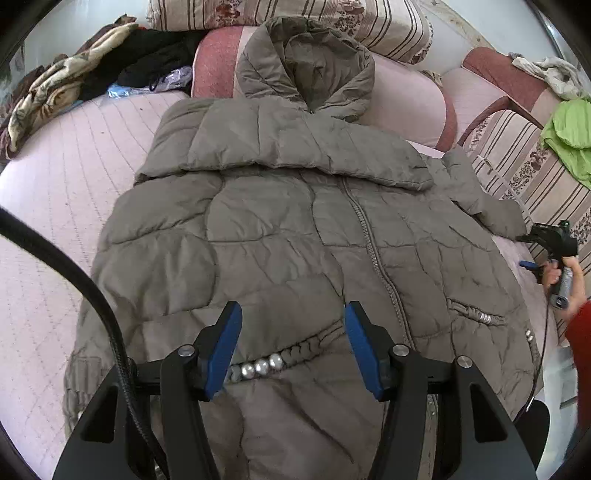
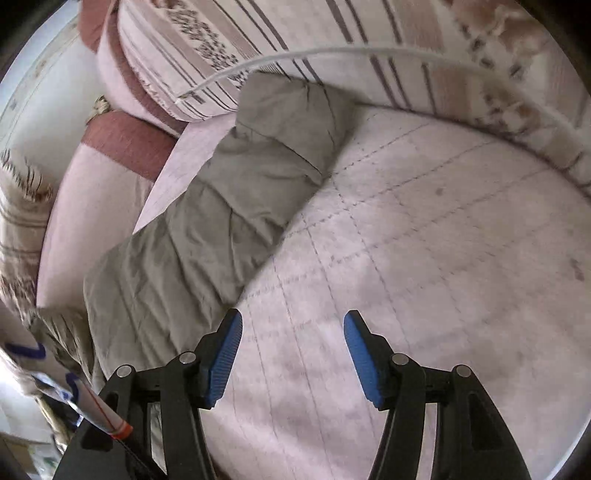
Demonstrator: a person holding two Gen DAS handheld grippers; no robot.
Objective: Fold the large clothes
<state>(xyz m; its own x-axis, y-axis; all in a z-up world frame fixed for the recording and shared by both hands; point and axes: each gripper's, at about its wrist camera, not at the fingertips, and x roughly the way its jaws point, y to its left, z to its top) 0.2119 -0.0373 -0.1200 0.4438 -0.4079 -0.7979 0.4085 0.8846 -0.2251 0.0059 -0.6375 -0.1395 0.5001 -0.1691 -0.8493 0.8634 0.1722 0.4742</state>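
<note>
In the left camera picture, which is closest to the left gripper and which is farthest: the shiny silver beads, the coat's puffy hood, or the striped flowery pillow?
Counting from the left gripper:
1. Shiny silver beads on the grey-brown puffer coat, right between the blue fingers.
2. Puffy hood, at the coat's far end.
3. Striped flowery pillow, behind the hood at the top.

Pale pink quilted bed cover with stitched grid lines. Far side: striped floral cushions and pink-and-maroon bolsters. Far left, patterned blanket beside dark clothes. Right, green cloth. Soft daylight.
</note>
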